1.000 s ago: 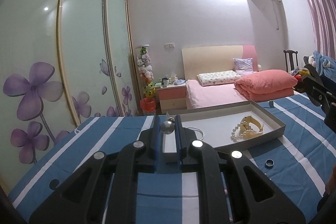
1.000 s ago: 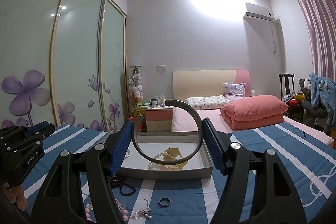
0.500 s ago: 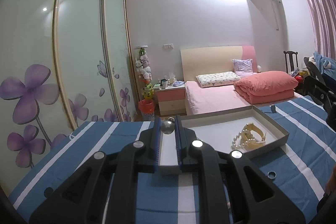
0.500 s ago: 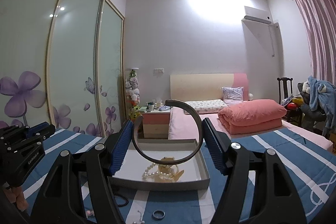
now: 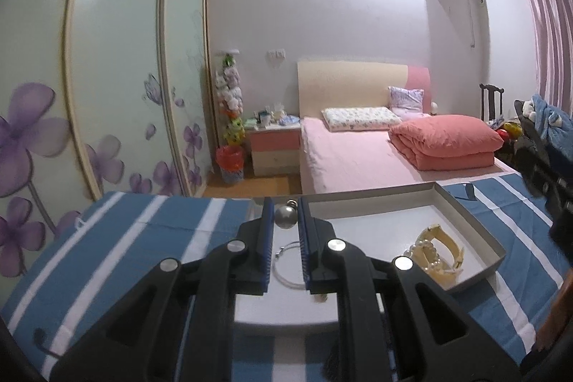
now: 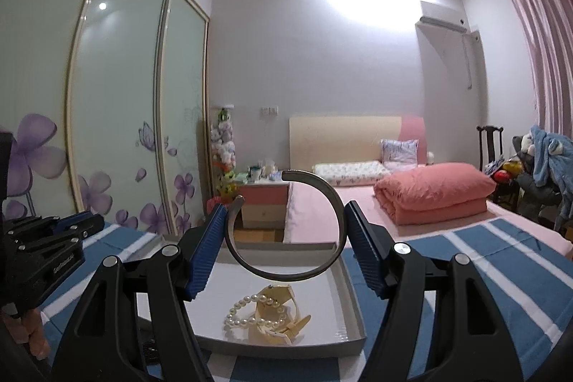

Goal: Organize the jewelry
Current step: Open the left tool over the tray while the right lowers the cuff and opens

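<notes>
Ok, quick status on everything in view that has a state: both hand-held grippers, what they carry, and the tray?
left hand-held gripper: shut on silver ball pendant
silver ball pendant: pinched at the fingertips, above the tray
right hand-held gripper: shut on metal cuff bangle
metal cuff bangle: held upright, gap at top left
tray: open, on the striped cloth
pearl bracelet: lying in tray against cream watch
cream watch: lying in tray

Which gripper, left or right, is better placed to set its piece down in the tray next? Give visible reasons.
Probably the left gripper: its silver bead already sits over the tray, its thin chain hanging inside. The right gripper, holding the open bangle, looks higher above it.
</notes>
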A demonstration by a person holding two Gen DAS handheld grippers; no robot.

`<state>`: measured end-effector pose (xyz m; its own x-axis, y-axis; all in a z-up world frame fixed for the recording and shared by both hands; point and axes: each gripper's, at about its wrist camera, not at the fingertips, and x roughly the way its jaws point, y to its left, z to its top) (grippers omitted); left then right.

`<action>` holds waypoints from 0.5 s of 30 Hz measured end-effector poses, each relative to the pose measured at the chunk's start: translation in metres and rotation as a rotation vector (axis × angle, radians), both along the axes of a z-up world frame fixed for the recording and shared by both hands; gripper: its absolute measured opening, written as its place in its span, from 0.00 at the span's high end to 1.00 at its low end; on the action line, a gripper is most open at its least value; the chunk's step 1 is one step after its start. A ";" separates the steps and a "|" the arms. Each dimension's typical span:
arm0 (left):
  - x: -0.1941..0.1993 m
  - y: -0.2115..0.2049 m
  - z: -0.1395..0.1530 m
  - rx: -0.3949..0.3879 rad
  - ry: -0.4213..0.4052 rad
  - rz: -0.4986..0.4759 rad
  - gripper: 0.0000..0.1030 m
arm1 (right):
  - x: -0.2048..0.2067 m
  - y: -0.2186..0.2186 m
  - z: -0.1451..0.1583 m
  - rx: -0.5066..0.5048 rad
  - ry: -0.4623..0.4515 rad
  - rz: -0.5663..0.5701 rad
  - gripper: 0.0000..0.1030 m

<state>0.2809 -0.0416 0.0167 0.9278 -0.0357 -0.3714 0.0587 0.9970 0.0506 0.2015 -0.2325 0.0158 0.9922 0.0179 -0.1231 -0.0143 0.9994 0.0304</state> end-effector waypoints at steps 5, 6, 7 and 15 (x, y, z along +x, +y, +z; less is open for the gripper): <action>0.035 -0.007 -0.016 -0.017 0.076 -0.015 0.86 | 0.027 -0.002 -0.013 0.009 0.101 0.021 0.35; 0.041 -0.008 -0.020 -0.022 0.096 -0.018 0.86 | 0.032 -0.002 -0.014 0.014 0.122 0.026 0.35; 0.047 -0.009 -0.024 -0.027 0.111 -0.020 0.86 | 0.037 -0.003 -0.016 0.019 0.145 0.033 0.35; 0.081 -0.015 -0.046 -0.026 0.216 -0.048 0.86 | 0.076 -0.006 -0.033 0.057 0.358 0.082 0.35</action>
